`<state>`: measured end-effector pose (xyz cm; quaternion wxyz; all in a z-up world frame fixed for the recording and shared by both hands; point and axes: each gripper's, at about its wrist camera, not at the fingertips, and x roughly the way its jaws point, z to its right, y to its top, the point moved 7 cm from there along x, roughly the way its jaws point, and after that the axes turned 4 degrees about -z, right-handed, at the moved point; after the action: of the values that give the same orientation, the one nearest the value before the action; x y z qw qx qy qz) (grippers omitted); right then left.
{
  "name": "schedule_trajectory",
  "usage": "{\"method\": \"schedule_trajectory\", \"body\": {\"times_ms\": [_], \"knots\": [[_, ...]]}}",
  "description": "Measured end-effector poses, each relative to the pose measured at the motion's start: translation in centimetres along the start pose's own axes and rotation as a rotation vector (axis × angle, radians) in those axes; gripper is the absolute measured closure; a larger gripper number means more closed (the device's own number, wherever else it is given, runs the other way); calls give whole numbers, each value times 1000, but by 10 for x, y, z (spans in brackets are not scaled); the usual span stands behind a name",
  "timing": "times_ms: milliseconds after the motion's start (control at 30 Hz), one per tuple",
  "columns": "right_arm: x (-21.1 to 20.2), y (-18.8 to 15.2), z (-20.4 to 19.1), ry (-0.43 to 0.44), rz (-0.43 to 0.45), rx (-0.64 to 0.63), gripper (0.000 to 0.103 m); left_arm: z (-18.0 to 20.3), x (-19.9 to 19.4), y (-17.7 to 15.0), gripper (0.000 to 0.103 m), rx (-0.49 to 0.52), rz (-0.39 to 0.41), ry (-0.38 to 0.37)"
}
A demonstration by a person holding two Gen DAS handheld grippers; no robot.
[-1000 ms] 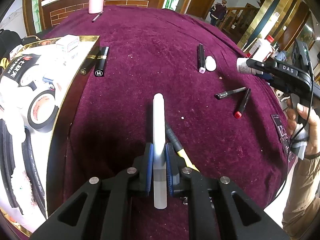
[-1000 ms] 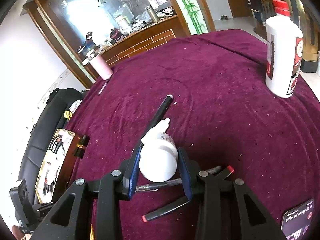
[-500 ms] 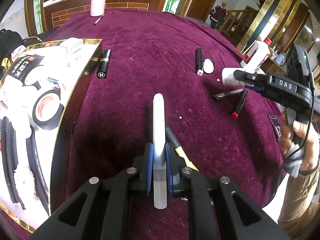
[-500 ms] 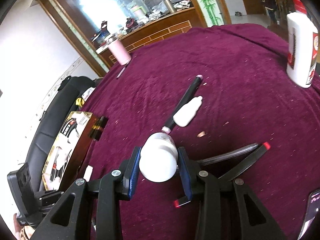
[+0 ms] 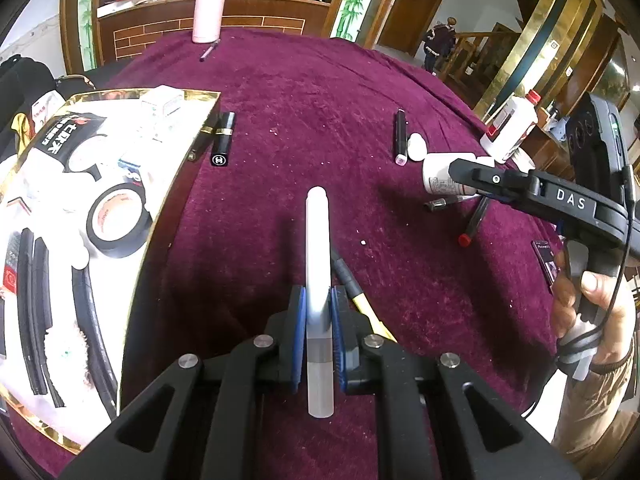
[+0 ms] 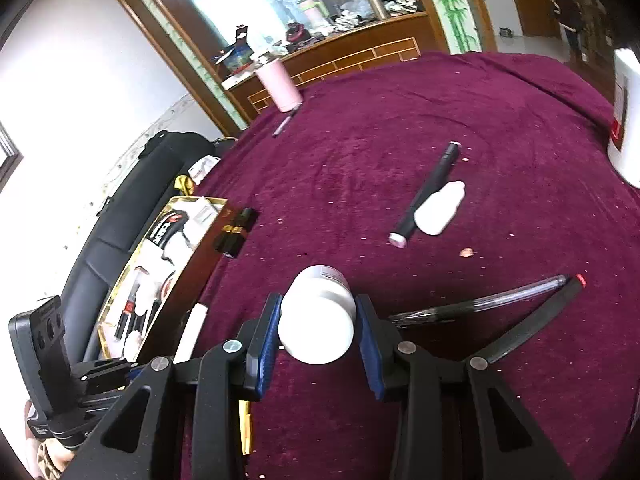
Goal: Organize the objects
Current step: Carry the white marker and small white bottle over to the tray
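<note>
Left gripper (image 5: pixel 318 316) jaws clamp a white tube (image 5: pixel 317 240) — right gripper (image 6: pixel 318 322) jaws grip a white bottle (image 6: pixel 318 314) above the table (image 6: pixel 440 120).

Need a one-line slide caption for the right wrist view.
Right gripper clamps a small white bottle above the maroon tablecloth, with pens scattered nearby.

Bare cloth (image 5: pixel 304 128) between box (image 5: pixel 132 96) and black marker (image 5: pixel 400 132).
</note>
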<state>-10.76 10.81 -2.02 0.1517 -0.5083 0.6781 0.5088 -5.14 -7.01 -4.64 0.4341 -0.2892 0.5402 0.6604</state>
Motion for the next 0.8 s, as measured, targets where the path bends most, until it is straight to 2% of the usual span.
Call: {"method": "schedule_trajectory", "body": {"times_ms": [367, 800], "knots": [[7, 1, -35, 41, -9, -58, 63, -12, -23, -1, 91, -38, 41, 4], [24, 0, -81, 88, -45, -146, 63, -44, -49, -5, 91, -106, 82, 50]]}}
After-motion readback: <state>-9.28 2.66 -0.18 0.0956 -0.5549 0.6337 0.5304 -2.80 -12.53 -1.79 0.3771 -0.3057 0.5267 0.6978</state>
